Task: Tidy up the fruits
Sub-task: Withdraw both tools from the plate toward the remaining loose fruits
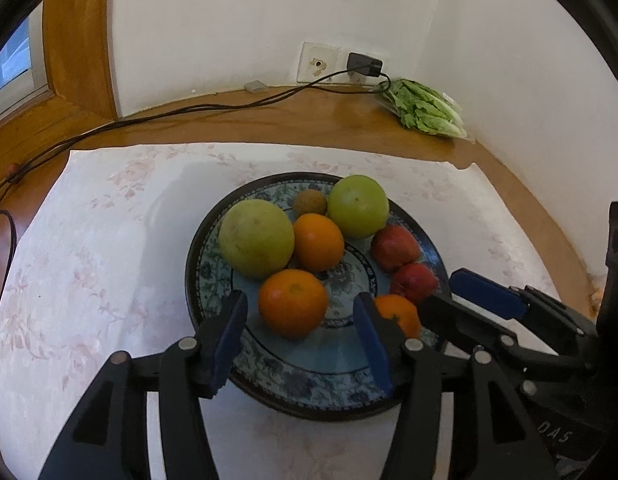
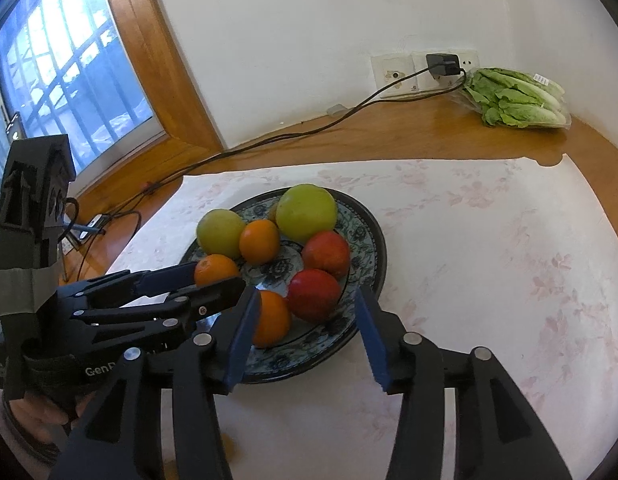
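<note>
Wooden table, floral cloth (image 1: 109,240), fruit piled on the patterned plate (image 1: 197,280). Left gripper (image 1: 301,320) gapes wide around an orange (image 1: 293,304); right gripper (image 2: 305,328) is also spread, empty. Center first, then squeeze gently.

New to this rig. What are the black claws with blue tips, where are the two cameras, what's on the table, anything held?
No robot arm: a person holds two hand grippers, each with a fisheye camera looking along its fingers. The left view shows the left gripper open around an orange; the right view shows the right gripper open over the plate. Neither holds anything. The plate sits on a floral cloth and carries oranges, two green fruits, two red ones and a small brown one. Bagged lettuce lies by the wall.
</note>
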Demonstrator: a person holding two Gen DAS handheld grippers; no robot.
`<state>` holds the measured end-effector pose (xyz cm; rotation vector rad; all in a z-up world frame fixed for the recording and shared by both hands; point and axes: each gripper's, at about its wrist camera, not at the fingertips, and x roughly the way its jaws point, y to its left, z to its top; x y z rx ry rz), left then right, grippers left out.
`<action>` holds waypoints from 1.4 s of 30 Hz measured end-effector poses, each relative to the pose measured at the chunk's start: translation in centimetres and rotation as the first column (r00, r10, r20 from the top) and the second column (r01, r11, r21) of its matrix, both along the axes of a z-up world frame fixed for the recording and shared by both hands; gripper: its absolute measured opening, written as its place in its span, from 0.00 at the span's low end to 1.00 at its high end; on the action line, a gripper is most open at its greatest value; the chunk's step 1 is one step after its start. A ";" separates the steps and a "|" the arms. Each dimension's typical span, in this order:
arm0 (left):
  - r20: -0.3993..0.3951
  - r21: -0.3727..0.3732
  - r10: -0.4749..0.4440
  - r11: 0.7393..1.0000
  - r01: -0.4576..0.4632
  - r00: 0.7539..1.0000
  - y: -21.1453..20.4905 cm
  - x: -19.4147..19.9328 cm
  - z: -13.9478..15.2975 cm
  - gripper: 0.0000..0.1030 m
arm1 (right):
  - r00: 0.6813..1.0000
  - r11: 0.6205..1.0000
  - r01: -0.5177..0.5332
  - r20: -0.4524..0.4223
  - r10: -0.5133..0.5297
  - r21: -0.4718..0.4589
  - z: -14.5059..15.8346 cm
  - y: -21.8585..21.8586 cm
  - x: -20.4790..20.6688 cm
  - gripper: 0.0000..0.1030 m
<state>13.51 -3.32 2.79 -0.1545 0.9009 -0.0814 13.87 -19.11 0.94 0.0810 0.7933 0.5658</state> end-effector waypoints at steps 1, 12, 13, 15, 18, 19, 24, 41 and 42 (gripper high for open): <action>-0.002 0.001 -0.004 1.000 0.004 1.000 -0.1 -0.2 0.1 0.57 | 1.000 1.000 -0.003 0.002 0.003 -0.002 0.2 0.0 -0.2 0.48; -0.021 0.000 -0.035 0.999 0.035 0.999 -0.5 -2.9 1.8 0.57 | 0.999 1.000 -0.011 -0.031 0.011 0.000 1.2 -0.7 -3.2 0.48; -0.022 -0.005 -0.033 0.999 0.033 0.999 -0.4 -3.2 2.0 0.57 | 0.999 1.000 -0.009 -0.032 0.009 0.001 1.2 -0.8 -3.5 0.48; -0.023 -0.017 -0.031 0.999 0.030 0.999 -0.3 -3.8 2.1 0.57 | 0.999 1.000 -0.004 -0.035 0.004 0.008 1.4 -1.2 -4.3 0.48; -0.023 -0.031 -0.023 0.999 0.022 0.999 -0.1 -5.0 2.2 0.57 | 0.999 1.000 0.000 -0.040 0.000 0.015 1.5 -1.5 -5.2 0.48; -0.025 -0.032 -0.020 0.999 0.020 0.999 -0.1 -5.5 2.3 0.57 | 0.999 1.000 0.003 -0.042 -0.003 0.014 1.5 -1.7 -5.5 0.48; -0.043 -0.028 -0.017 0.999 0.015 0.999 -0.1 -7.1 2.2 0.57 | 0.999 1.000 0.014 -0.053 -0.013 0.020 1.4 -2.2 -6.7 0.48; -0.086 -0.057 -0.053 0.997 0.048 0.995 -0.1 -12.1 0.5 0.58 | 0.994 0.999 0.038 -0.099 -0.036 0.017 -0.2 -3.7 -10.0 0.48; -0.089 -0.062 -0.061 0.997 0.056 0.994 -0.3 -12.2 0.4 0.58 | 0.994 0.999 0.040 -0.099 -0.038 0.016 -0.3 -3.7 -10.1 0.48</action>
